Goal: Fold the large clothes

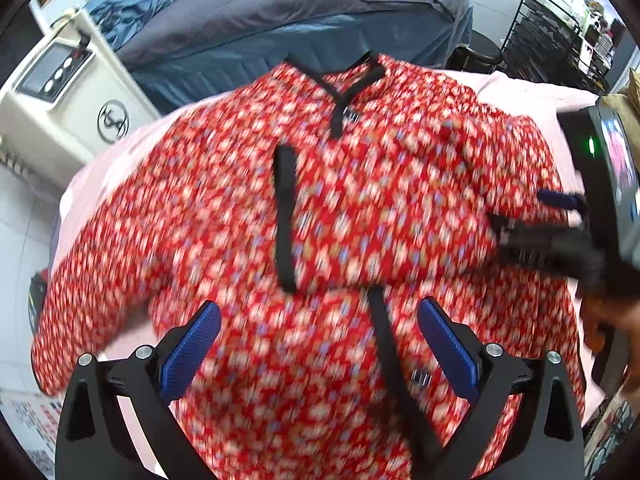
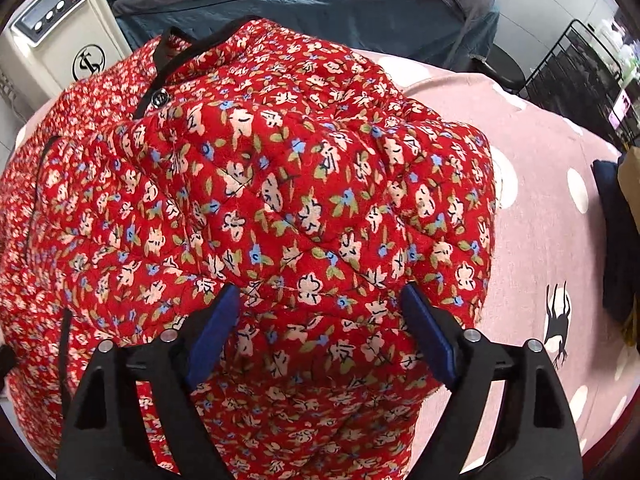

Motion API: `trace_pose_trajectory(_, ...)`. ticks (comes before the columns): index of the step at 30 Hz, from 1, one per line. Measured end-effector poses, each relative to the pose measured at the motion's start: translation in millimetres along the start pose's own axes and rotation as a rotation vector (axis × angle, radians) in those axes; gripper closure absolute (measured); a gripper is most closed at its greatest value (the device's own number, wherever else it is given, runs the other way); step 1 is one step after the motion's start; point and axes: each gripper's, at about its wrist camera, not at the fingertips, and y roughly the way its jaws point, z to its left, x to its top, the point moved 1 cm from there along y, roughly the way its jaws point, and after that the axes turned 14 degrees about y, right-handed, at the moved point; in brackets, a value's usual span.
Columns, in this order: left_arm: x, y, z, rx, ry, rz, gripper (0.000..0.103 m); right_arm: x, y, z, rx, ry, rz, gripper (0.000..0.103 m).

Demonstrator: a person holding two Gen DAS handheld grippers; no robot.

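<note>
A red quilted jacket (image 1: 360, 208) with small flowers and black trim lies spread on a pink polka-dot cover (image 2: 540, 200), collar at the far side. One sleeve (image 2: 300, 200) is folded across its front. My left gripper (image 1: 320, 324) hovers open above the jacket's lower front, with nothing between its blue pads; this view is blurred. My right gripper (image 2: 320, 312) stands open right over the folded sleeve, its pads wide apart and the fabric lying beneath them. In the left wrist view the right gripper (image 1: 536, 220) shows at the jacket's right edge, held by a hand.
A cream machine (image 1: 60, 92) with a control panel stands at the far left. Behind the table lies a bed with grey-blue bedding (image 1: 300, 20). A black stool (image 1: 480, 52) and a black wire rack (image 1: 560, 40) stand at the far right. Dark folded cloth (image 2: 616, 240) lies at the cover's right edge.
</note>
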Motion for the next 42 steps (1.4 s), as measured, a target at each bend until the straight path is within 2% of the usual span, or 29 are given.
trace_pose_trajectory(2, 9, 6, -5, 0.015, 0.027, 0.006, 0.006, -1, 0, 4, 0.001, -0.011, -0.013, 0.019)
trace_pose_trajectory(6, 18, 54, -9, 0.031, 0.089, 0.116, 0.005, -8, -2, 4, 0.017, -0.019, -0.036, 0.018)
trace_pose_trajectory(8, 15, 77, -9, 0.003, 0.097, 0.157, 0.005, -11, -4, 0, 0.017, -0.032, -0.037, 0.018)
trace_pose_trajectory(12, 14, 94, 5, -0.095, -0.007, 0.19, 0.005, -15, -2, 2, 0.005, -0.062, -0.036, 0.016)
trace_pose_trajectory(17, 10, 99, 7, -0.124, -0.004, 0.19, 0.005, -16, 1, 2, -0.005, -0.065, -0.049, 0.014)
trace_pose_trajectory(24, -1, 97, -1, -0.082, -0.019, 0.157, 0.005, -16, 1, 5, -0.045, -0.07, -0.053, 0.013)
trace_pose_trajectory(27, -11, 93, -7, -0.077, -0.025, 0.149, 0.005, -16, -14, 8, -0.065, -0.052, -0.062, 0.013)
trace_pose_trajectory(29, -14, 91, -9, -0.084, -0.025, 0.148, 0.005, -20, -35, 7, -0.075, -0.011, -0.12, 0.013)
trace_pose_trajectory(31, -17, 92, -12, -0.094, -0.026, 0.147, 0.005, -33, -59, 3, -0.076, 0.037, -0.194, 0.013)
trace_pose_trajectory(32, -17, 92, -11, -0.098, -0.027, 0.147, 0.005, -39, -64, 2, -0.074, 0.047, -0.2, 0.013)
trace_pose_trajectory(35, -19, 92, -8, -0.099, -0.031, 0.132, 0.005, -72, -72, 0, -0.035, 0.05, -0.136, 0.013)
trace_pose_trajectory(38, -18, 84, -8, -0.086, -0.033, 0.092, 0.005, -109, -73, 1, -0.026, -0.01, -0.076, 0.013)
trace_pose_trajectory(42, -35, 59, -2, -0.087, -0.099, 0.057, 0.005, -149, -69, -4, -0.022, -0.076, 0.009, 0.013)
